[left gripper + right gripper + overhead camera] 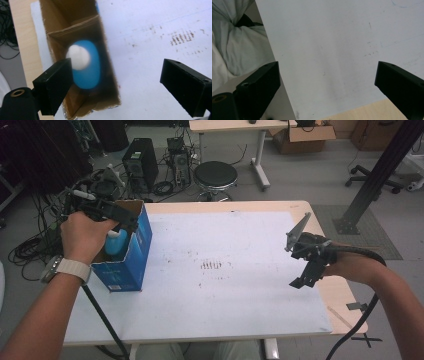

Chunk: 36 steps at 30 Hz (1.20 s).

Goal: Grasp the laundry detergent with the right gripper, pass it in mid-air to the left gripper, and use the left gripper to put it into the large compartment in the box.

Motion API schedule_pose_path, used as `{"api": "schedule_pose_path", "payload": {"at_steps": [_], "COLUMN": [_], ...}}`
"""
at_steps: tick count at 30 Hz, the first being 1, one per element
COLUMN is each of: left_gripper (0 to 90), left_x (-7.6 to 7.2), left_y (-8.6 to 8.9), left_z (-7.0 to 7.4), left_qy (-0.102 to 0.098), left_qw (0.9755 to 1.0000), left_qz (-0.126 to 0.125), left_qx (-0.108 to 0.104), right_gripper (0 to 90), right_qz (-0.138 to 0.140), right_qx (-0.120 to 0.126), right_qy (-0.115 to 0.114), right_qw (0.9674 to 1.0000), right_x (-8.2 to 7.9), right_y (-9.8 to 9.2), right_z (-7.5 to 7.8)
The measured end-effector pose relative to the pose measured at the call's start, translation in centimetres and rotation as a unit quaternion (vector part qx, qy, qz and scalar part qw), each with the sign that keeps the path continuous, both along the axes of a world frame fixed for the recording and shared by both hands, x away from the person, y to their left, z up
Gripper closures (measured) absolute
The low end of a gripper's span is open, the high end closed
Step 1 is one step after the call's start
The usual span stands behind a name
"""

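An open blue cardboard box (pixel 131 251) stands upright at the left edge of the table. Inside it sits a blue bottle (pixel 116 241) with a white cap. My left gripper (pixel 117 215) hovers just above the box mouth. In the left gripper view the jaws of the left gripper (pixel 116 66) stand wide apart and hold nothing; below them lie the box's brown inner wall (pixel 57 32) and the bottle (pixel 88 72), blurred. My right gripper (pixel 305 270) hangs over the right side of the white sheet. Seen in its own view, the right gripper (pixel 328 68) is open and empty.
A white sheet (pixel 225 270) with small dark marks covers most of the wooden table (pixel 345 300). Beyond the far edge stand a round stool (pixel 215 176), computer towers (pixel 140 162) and cables. A black post (pixel 375 175) rises at the right. The person's lap (pixel 234 50) lies at the near edge.
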<state>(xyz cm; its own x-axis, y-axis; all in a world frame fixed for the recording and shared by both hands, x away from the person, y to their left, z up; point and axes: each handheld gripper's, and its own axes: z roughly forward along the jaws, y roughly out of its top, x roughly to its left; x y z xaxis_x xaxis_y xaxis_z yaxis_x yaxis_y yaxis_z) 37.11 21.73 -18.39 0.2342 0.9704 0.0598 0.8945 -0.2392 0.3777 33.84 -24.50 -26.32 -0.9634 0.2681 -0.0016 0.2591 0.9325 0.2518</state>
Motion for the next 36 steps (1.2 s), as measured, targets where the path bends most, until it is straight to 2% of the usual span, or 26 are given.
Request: {"api": "schedule_pose_path", "payload": {"at_steps": [9, 16, 26, 31, 36], "left_gripper": [9.8, 9.0, 7.6, 7.2, 7.2], "left_x": [-0.5, -0.6, -0.1, 0.2, 0.6], "left_y": [-1.5, -2.8, -4.7, -5.6, -6.5], "left_z": [0.7, 0.7, 0.6, 0.6, 0.5], "left_qy": [0.004, 0.017, 0.024, 0.033, 0.032], "left_qw": [0.9995, 0.9977, 0.9939, 0.9910, 0.9886], "left_qz": [-0.031, -0.066, -0.107, -0.129, -0.147], "left_qx": [0.000, 0.005, 0.009, 0.012, 0.010], "right_gripper": [6.2, 6.1, 6.0, 6.0, 6.0], "right_qz": [-0.002, -0.001, -0.002, -0.003, -0.005], "right_qx": [0.000, -0.001, -0.002, -0.003, -0.002], "right_qy": [-0.001, 0.000, 0.002, 0.004, 0.005], "right_qw": [1.0000, 1.0000, 1.0000, 1.0000, 1.0000], "right_x": [0.0, 0.0, 0.0, 0.0, 0.0], "right_y": [0.0, 0.1, 0.2, 0.2, 0.2], "right_z": [0.0, 0.1, 0.1, 0.1, 0.1]}}
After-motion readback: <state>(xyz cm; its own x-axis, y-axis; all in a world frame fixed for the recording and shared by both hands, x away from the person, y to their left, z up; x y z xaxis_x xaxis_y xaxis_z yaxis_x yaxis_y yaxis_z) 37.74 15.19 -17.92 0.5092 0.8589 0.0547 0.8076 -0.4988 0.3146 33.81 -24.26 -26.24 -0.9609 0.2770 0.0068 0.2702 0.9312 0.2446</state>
